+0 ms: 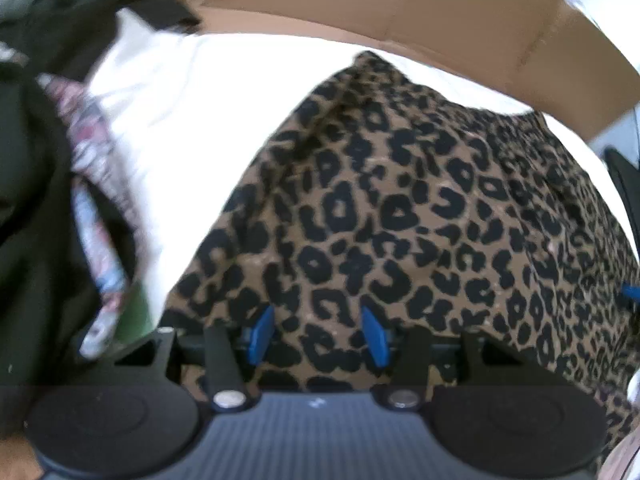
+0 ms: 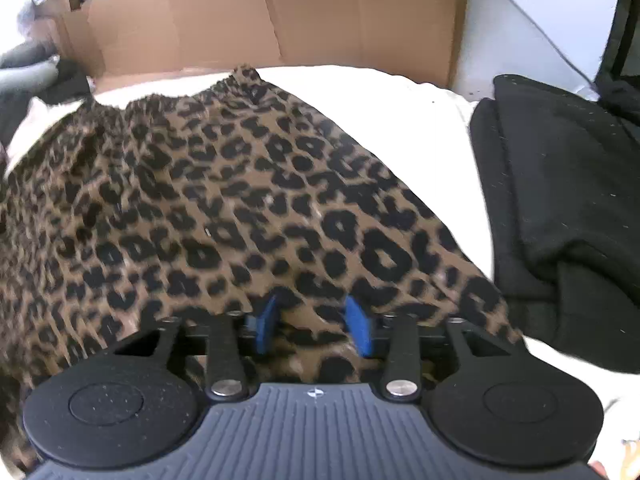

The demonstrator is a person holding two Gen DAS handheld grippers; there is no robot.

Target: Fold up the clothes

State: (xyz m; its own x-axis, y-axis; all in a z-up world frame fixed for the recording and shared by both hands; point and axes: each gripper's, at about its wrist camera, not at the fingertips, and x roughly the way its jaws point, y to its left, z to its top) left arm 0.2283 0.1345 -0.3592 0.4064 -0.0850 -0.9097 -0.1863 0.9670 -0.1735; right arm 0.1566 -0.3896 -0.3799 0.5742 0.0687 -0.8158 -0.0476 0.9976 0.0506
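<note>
We see a leopard-print garment spread out on a white surface, and we take that garment as our landmark. Its gathered edge lies on the far side, near a brown cardboard sheet that stands up behind it.

Our left gripper points down at the near part of the garment. Its blue fingers stand spread, with printed cloth showing in the gap between them; we see no pad pressing on the fabric. Our right gripper hangs over the near part of the garment too, close to its right edge. Its blue fingers are likewise spread apart, cloth visible between them, and nothing is pinched.

To the left of the garment, in the left wrist view, lies a heap of dark clothing with a strip of floral-patterned cloth across it; that side is blurred, so we cannot tell the pieces apart. To the right of the garment, in the right wrist view, a black garment lies on the same white surface, just beside the leopard print's right edge.
</note>
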